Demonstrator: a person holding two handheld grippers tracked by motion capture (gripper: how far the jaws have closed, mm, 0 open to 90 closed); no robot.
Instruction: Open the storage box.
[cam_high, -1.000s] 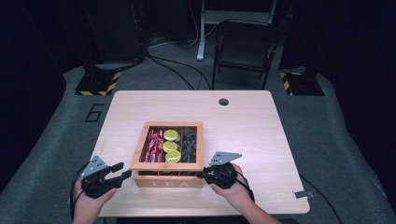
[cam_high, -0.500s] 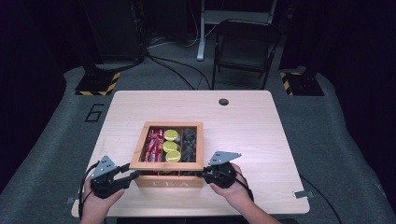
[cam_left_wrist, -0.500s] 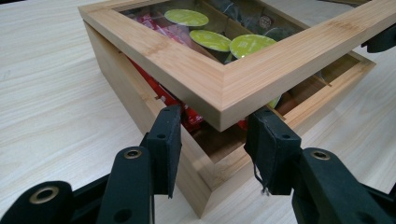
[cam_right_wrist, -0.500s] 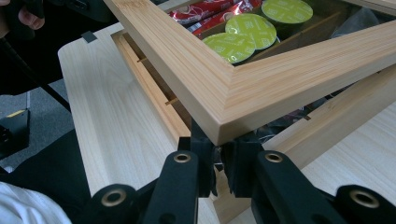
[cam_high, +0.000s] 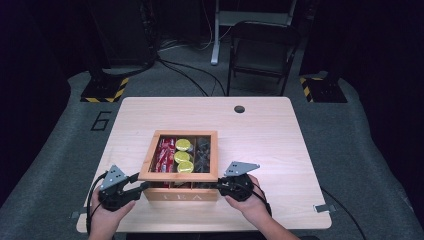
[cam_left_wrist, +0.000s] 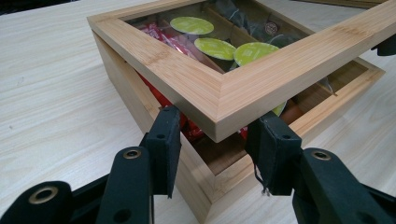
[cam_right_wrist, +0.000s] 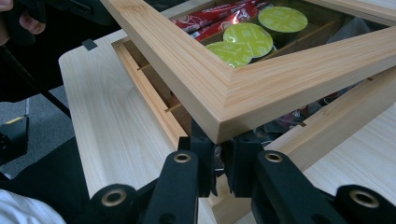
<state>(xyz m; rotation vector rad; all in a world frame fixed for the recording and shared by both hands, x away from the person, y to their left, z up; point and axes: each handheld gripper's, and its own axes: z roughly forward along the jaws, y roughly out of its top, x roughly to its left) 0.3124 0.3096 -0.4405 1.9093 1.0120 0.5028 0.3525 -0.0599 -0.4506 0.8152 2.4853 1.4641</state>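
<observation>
My left gripper (cam_left_wrist: 215, 140) straddles the raised lid (cam_left_wrist: 224, 88) corner of the tea box (cam_high: 181, 192) with jaws spread; my right gripper (cam_right_wrist: 223, 163) is nearly closed under the opposite corner, at the tabletop (cam_high: 260, 135) front edge.

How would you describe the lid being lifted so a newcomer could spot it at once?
On the wooden table, near the person's edge, stands a bamboo tea box. Its lid is a pale wood frame around a clear pane, raised at the front corners by the left gripper and the right gripper; red packets and green-topped pods show through.
</observation>
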